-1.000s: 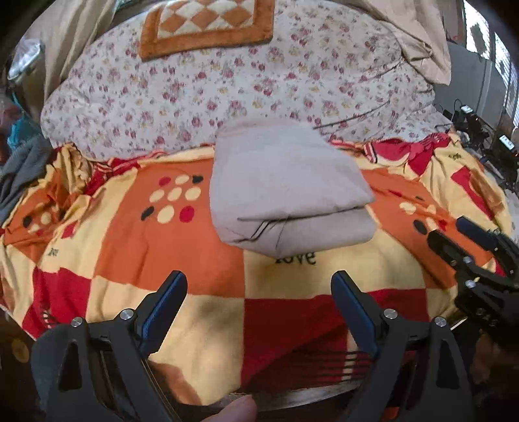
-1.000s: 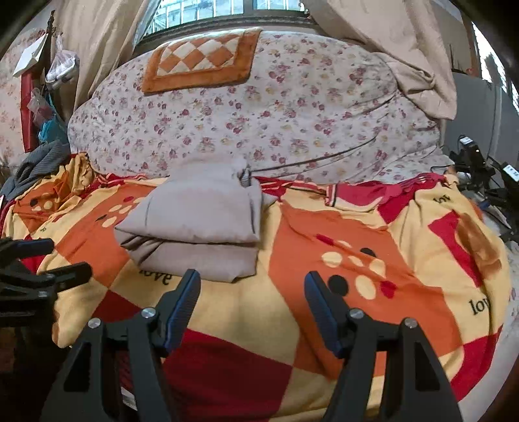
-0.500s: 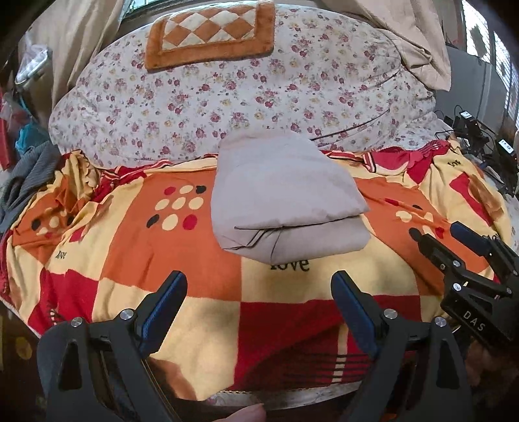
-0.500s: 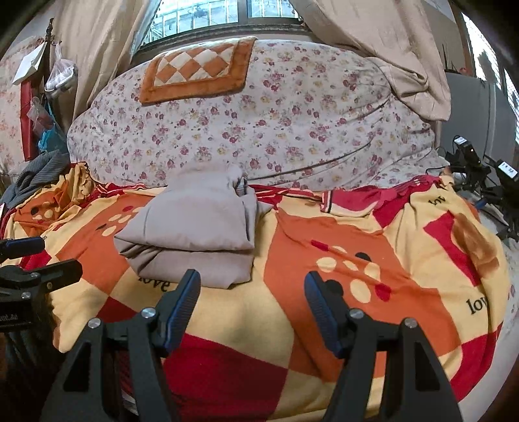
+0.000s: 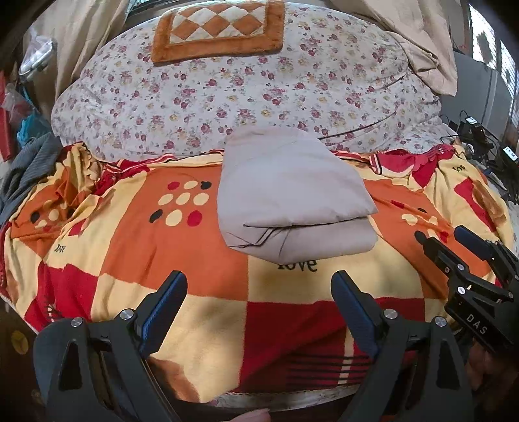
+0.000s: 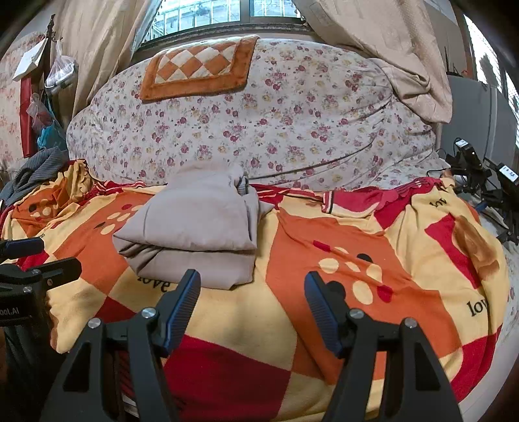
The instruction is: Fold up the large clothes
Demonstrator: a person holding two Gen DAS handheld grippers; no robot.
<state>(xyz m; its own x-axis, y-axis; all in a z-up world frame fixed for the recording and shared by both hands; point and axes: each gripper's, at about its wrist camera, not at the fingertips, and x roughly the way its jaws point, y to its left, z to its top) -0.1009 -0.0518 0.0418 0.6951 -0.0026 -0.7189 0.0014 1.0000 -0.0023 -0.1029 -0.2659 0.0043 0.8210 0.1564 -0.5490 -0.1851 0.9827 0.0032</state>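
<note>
A grey-beige garment [image 5: 292, 194] lies folded into a thick rectangle on the red, orange and yellow bedspread [image 5: 162, 253]; the right wrist view has the same garment [image 6: 194, 227] left of centre. My left gripper [image 5: 258, 289] hovers over the bed's near edge, short of the garment, jaws wide open and empty. My right gripper [image 6: 253, 289] is open too, nothing between its blue pads, just in front of the garment's right corner. Each gripper appears in the other's view: the right gripper [image 5: 454, 246] at the right, the left gripper [image 6: 35, 256] at the left.
A big floral duvet [image 5: 243, 91] is heaped behind the garment with an orange checked mat [image 5: 217, 29] on top. Beige curtains [image 6: 373, 42] hang by the window. Grey clothing [image 5: 22, 168] lies at the left; cables and chargers [image 6: 480, 175] at the right.
The left wrist view has drawn back and tilted up slightly, so the garment sits a little farther away. The right gripper's view is nearly unchanged. Both jaws stay equally wide.
</note>
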